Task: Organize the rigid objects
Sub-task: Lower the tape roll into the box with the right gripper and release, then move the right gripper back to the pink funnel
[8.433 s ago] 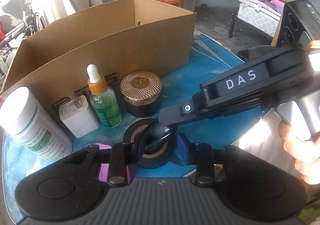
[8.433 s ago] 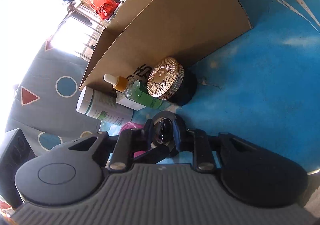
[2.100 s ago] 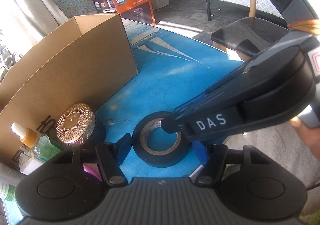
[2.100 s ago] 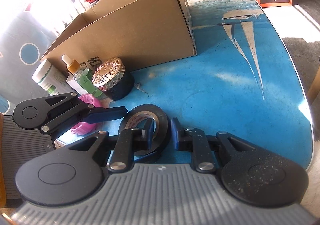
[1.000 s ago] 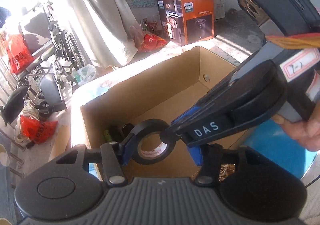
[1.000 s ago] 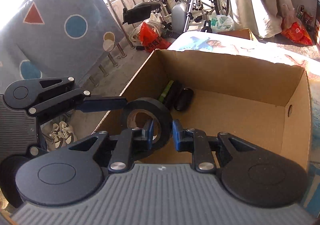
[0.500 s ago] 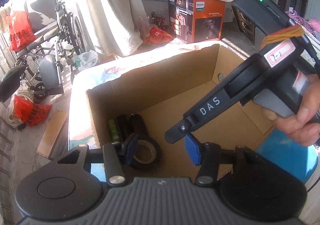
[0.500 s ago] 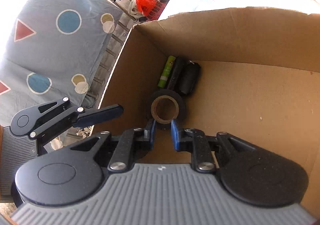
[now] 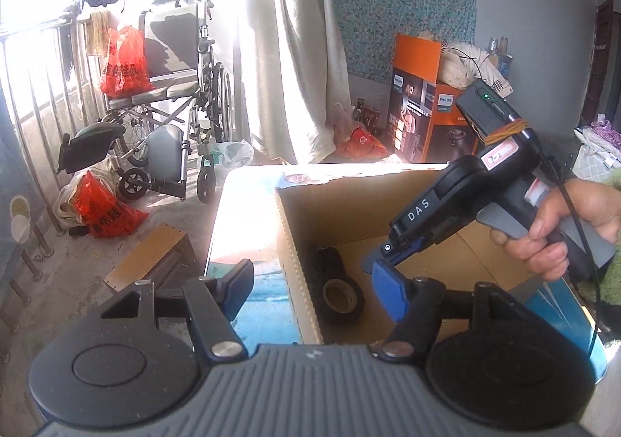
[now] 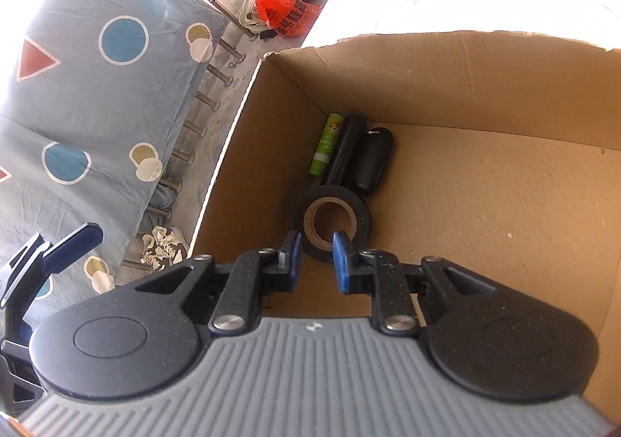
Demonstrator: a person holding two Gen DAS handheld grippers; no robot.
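The black tape roll (image 10: 335, 220) lies on the floor of the cardboard box (image 10: 485, 204), at the centre of the right wrist frame, beside a green tube (image 10: 326, 144). The right claw (image 10: 314, 256) is narrow and holds nothing. The left claw (image 9: 316, 291) has just been opening and is wide, with only the box wall between its fingers.

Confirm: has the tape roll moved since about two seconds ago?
Yes. Back then it lay on the blue tabletop outside the cardboard box; now the tape roll rests on the box floor, in the corner beside the green tube.
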